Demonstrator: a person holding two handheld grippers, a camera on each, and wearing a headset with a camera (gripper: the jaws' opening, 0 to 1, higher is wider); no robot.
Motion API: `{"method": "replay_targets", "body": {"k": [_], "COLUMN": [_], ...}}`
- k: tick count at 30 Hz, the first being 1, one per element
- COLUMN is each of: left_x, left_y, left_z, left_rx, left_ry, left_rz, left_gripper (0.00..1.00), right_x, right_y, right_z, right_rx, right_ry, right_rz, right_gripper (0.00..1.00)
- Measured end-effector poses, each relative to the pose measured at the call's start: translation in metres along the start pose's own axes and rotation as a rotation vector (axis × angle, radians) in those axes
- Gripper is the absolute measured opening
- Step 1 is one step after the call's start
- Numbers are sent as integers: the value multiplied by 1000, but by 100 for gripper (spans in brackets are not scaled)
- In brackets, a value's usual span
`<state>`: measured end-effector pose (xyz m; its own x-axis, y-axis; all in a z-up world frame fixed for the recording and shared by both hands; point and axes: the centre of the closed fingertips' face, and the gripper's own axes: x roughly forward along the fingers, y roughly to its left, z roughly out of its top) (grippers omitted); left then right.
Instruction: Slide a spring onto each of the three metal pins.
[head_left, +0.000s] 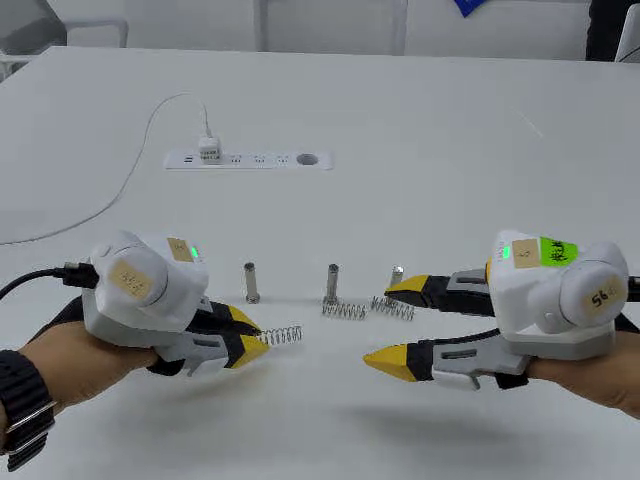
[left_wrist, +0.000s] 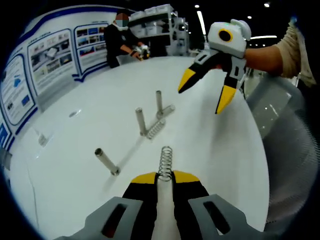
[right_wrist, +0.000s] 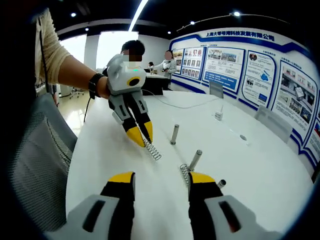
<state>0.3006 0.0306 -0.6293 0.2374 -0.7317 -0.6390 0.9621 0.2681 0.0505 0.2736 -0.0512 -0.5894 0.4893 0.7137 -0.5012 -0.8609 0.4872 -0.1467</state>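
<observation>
The left gripper (head_left: 252, 336) is clamped shut on one end of a spring (head_left: 282, 335), which sticks out left of the middle pin (head_left: 332, 283) and nearer the person. A second spring (head_left: 344, 311) lies at that pin's foot, and a third spring (head_left: 393, 308) just to its right. The right gripper (head_left: 400, 326) hovers right of the pin, its jaws wide apart and empty.

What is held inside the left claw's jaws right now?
A spring is clamped in the left claw, sticking forward past the yellow tips. How far its rear end runs back between the jaws is covered by them.
</observation>
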Motion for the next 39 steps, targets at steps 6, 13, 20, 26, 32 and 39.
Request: {"method": "replay_targets", "body": {"k": [6,13,20,26,32,39], "left_x": [-1,1,1,3,3,3], "left_y": [-10,-20,-28,-34,-40,-41], "left_z": [6,14,19,22,30,35], "left_rx": [23,50,68,94,111,112], "left_ry": [2,3,6,14,10,2], "left_rz": [-23,-45,-65,-85,-101,-107], "left_gripper": [10,10,10,10,10,10], "right_x": [11,25,35,38,41,42], "right_y": [7,20,25,27,29,28], "right_z": [1,4,0,-2,-4,-5], "right_rx": [-29,-90,-143,-173,-196,-218], "right_ry": [27,57,92,107,123,133], "right_rz": [34,85,102,118,129,120], "right_gripper": [34,32,27,24,20,13]}}
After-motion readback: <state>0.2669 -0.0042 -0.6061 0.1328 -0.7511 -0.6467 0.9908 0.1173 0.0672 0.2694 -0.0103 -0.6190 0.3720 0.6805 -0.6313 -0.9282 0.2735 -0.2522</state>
